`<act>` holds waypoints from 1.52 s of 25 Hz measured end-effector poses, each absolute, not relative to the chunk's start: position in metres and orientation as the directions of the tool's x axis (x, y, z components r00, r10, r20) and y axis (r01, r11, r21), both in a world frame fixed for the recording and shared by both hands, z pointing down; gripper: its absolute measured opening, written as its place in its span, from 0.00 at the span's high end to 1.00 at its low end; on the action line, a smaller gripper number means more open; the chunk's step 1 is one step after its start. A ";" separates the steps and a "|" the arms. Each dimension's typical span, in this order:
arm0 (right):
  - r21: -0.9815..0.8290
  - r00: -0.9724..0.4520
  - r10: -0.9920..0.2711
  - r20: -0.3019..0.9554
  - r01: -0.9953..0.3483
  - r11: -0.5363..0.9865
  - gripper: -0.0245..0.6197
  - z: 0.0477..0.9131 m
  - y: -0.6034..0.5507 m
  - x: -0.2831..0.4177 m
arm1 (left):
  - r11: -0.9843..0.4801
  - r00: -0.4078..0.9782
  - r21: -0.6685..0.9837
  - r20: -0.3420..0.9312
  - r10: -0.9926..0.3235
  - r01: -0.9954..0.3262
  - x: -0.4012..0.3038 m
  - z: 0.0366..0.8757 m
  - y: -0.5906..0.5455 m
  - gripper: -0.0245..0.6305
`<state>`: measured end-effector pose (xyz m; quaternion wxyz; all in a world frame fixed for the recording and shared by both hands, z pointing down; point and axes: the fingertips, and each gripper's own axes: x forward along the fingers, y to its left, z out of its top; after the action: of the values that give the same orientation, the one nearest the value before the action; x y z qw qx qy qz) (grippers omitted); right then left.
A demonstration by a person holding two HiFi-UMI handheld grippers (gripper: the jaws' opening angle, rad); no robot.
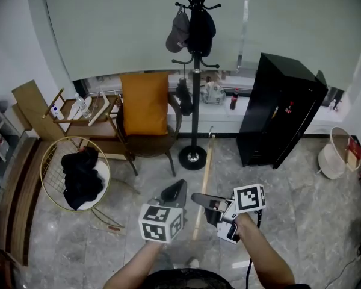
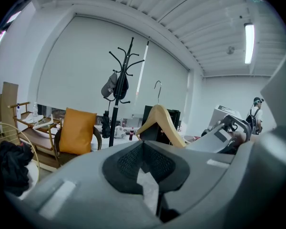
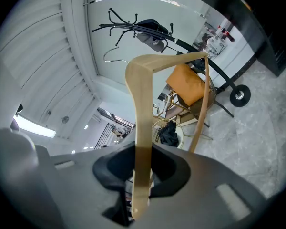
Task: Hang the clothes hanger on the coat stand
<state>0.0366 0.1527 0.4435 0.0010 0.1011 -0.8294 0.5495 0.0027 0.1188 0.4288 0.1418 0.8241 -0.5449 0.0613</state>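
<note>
Closest in, the right gripper [image 3: 142, 168] pinches one arm of the wooden clothes hanger [image 3: 139, 113], its jaws pressed on the wood from both sides. The left gripper [image 2: 144, 150] beside it has its jaws pressed together on nothing. The hanger is held out over the grey floor [image 1: 277, 185] in front of the person, its metal hook [image 3: 115, 54] pointing toward the coat stand [image 1: 196, 83]. The stand is well apart, ahead between an orange-cushioned chair [image 1: 145, 104] and a black cabinet [image 1: 281, 107]. This looks like the carrying step: the hanger is lifted but not yet hung. The next move, I judge, calls for raising the hook to a free upper prong (a grey cap [image 1: 178, 34] already occupies one) and lowering it over.
</note>
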 end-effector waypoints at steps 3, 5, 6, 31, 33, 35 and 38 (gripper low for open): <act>-0.910 -0.977 -0.179 0.113 -0.174 0.377 0.85 0.442 0.135 0.025 | -0.377 0.412 0.175 0.251 -0.876 -0.909 -0.009 0.428 0.102 0.95; -0.912 -0.978 -0.183 0.101 -0.164 0.375 0.85 0.440 0.126 0.012 | -0.383 0.419 0.180 0.251 -0.873 -0.906 -0.021 0.428 0.090 0.95; -0.914 -0.978 -0.185 0.096 -0.160 0.372 0.85 0.439 0.121 0.005 | -0.386 0.422 0.182 0.249 -0.871 -0.904 -0.028 0.428 0.084 0.96; -0.915 -0.950 -0.301 0.083 -0.193 0.356 0.85 0.433 0.024 -0.139 | -0.491 0.529 0.208 0.216 -0.821 -0.846 -0.165 0.425 -0.017 0.95; -0.916 -0.949 -0.306 0.079 -0.191 0.354 0.85 0.433 0.020 -0.144 | -0.496 0.535 0.210 0.215 -0.817 -0.842 -0.170 0.426 -0.022 0.95; -0.915 -0.947 -0.312 0.083 -0.196 0.353 0.85 0.434 0.016 -0.147 | -0.502 0.541 0.212 0.216 -0.813 -0.838 -0.173 0.428 -0.027 0.95; -0.915 -0.940 -0.328 0.090 -0.208 0.346 0.85 0.437 0.008 -0.148 | -0.513 0.553 0.214 0.218 -0.804 -0.831 -0.173 0.430 -0.034 0.95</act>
<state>-0.1475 0.0076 0.4372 -0.0544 0.1637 -0.8185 0.5479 -0.1727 -0.0339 0.4300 0.1477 0.8687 -0.4707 0.0452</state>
